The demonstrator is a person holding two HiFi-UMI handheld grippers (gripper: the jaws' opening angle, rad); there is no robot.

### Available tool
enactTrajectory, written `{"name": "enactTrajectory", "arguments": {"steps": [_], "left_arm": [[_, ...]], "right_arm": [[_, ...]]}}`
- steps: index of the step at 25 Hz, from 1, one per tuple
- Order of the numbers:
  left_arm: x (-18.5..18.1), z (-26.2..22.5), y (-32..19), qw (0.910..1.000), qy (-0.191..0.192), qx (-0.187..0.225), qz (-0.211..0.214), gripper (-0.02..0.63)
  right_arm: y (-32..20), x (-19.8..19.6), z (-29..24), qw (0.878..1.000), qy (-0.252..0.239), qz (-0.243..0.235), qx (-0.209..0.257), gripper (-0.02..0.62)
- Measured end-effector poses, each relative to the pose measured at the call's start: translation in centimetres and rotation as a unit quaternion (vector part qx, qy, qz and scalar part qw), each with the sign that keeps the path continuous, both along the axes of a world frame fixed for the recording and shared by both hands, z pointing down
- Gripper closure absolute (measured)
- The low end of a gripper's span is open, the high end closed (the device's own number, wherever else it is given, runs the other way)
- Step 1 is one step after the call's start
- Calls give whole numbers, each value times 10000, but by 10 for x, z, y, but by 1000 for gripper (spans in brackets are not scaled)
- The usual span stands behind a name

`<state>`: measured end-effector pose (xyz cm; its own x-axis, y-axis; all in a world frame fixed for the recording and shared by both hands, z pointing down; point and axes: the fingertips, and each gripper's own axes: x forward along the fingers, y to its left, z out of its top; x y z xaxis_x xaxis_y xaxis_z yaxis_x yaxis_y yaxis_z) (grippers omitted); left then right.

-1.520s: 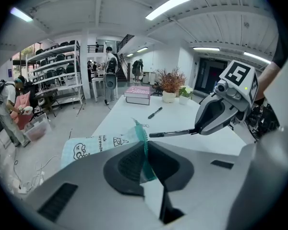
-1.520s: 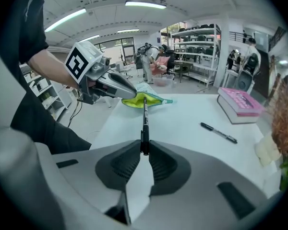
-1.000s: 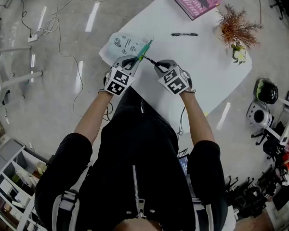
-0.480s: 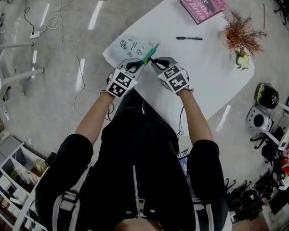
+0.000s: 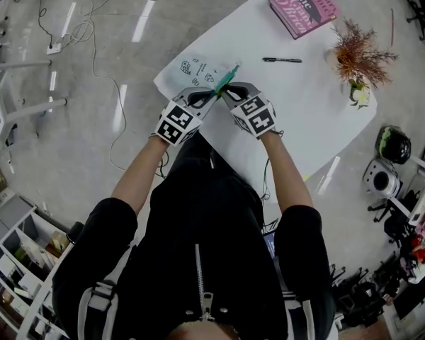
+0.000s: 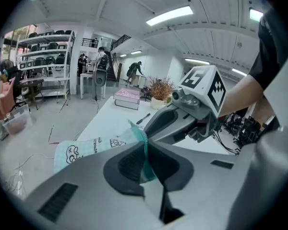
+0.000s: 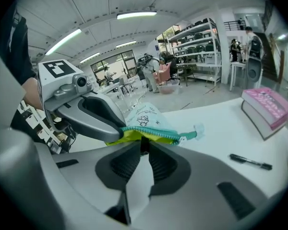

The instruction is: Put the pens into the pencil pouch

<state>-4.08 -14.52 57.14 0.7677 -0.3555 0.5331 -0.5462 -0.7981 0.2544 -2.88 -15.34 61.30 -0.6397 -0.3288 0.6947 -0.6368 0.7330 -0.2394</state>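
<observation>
The pale-blue pencil pouch [image 5: 197, 68] with cartoon prints lies at the table's near-left corner, its teal zipper edge [image 5: 226, 80] lifted. My left gripper [image 5: 211, 92] is shut on that teal edge [image 6: 145, 150], holding the mouth up. My right gripper [image 5: 229, 91] sits close against it, shut on a slim dark pen [image 7: 142, 145] whose tip reaches the pouch's yellow-lined opening [image 7: 134, 136]. Most of the held pen is hidden by the jaws. A second black pen [image 5: 282, 60] lies on the white table [image 5: 297, 119] farther out.
A pink book [image 5: 304, 6] lies at the table's far end. A dried reddish plant [image 5: 358, 52] stands at the right edge. Cables run over the floor to the left, and shelving stands at the lower left.
My right gripper has moved left, closer to the left gripper and the pouch's mouth. The stretch of black pen seen between them before is now covered. The left gripper keeps its hold.
</observation>
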Motion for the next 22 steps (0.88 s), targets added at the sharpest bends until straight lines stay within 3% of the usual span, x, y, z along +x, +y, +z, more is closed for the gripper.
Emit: {"name": "enactTrajectory", "arguments": {"steps": [6,11,17,22], "left_arm": [[4,-5,-1,9998,99,-15,151,565],[3,-7,0,9994,239,-160,214,566],[-1,-8,-3,9992,305,-240,123,566],[-2,-6,-6,9994,248,-205,89,566]], "right_arm": [[-5,-5,-4,9996,-37,-136,238,531],[-3,-11,-6,9957,247,-461,761,531],[-4,-15,0,9958,270,-429,759,527],[-4,-12,-8,9962,237,-354,759,485]]}}
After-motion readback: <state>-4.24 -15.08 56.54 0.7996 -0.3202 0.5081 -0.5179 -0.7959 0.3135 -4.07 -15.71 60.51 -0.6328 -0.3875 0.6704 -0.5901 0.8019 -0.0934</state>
